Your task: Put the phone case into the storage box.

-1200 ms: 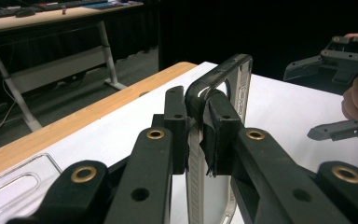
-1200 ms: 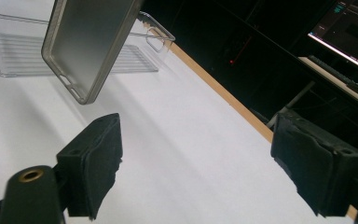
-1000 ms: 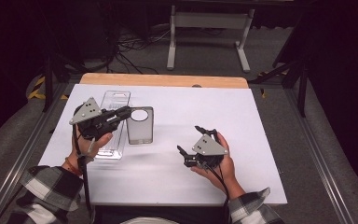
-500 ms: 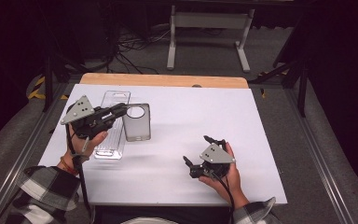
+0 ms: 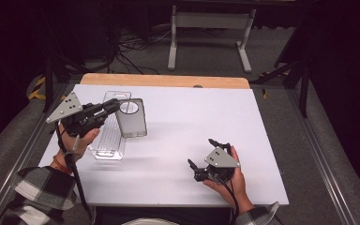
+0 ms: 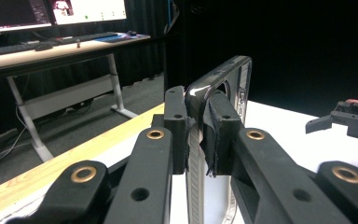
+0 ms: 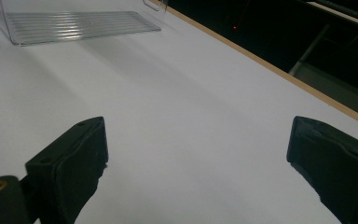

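Note:
A dark translucent phone case (image 5: 131, 121) with a round camera opening hangs over the table's left side, beside a clear plastic tray (image 5: 107, 143). My left gripper (image 5: 115, 107) is shut on the case's rim. In the left gripper view the pads (image 6: 214, 140) pinch the edge of the case (image 6: 235, 79), which stands on edge. My right gripper (image 5: 200, 152) sits low near the table's front right. Its jaws have just been opening and stand wide, with only bare white table between them (image 7: 198, 140).
The white tabletop (image 5: 206, 112) has a wooden strip (image 5: 164, 80) along its far edge. The clear tray (image 7: 79, 23) lies far ahead in the right gripper view. The right gripper (image 6: 342, 119) shows at the right of the left gripper view. A desk with monitors stands beyond the table.
My right hand has drawn back toward the table's front edge and sunk lower, its jaws wider. My left hand has shifted left with the case still in its grip.

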{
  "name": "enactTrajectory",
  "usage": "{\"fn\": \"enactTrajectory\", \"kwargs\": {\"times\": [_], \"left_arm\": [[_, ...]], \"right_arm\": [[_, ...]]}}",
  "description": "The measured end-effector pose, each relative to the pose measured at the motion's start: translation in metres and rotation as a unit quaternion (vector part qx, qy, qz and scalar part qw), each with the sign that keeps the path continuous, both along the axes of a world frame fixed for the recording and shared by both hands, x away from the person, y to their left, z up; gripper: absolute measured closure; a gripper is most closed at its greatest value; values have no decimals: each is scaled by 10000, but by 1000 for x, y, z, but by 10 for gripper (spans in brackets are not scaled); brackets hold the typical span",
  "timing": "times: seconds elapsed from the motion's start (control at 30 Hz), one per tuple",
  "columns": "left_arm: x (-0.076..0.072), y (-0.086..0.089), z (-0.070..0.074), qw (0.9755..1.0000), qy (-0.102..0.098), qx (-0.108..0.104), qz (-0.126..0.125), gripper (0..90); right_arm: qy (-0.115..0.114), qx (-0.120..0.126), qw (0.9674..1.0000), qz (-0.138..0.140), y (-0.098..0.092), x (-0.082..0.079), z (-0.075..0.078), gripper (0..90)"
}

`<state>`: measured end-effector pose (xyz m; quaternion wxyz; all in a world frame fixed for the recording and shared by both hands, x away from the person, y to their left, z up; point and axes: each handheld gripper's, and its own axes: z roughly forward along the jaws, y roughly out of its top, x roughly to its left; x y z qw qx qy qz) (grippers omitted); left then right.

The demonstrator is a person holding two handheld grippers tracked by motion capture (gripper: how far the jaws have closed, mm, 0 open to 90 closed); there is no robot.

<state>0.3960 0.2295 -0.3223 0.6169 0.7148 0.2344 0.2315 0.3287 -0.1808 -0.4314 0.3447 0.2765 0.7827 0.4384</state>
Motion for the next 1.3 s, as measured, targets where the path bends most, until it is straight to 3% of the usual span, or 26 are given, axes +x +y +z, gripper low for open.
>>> {"fn": "enactTrajectory", "kwargs": {"times": [0.87, 0.93, 1.17, 1.3], "left_arm": [[4, 42, 6, 9979, -235, 15, 608, 811], [5, 45, 6, 9975, -237, -63, 658, 811], [8, 53, 5, 9966, -238, -14, 783, 811], [12, 54, 3, 9953, -280, 145, 911, 812]], "right_arm": [[-28, -99, 9999, -24, -2, 5, -1, 69], [-31, -72, 10000, -17, -2, 4, -1, 69], [-50, -14, 10000, -19, -4, 4, 0, 69], [-40, -36, 10000, -11, -4, 5, 0, 69]]}}
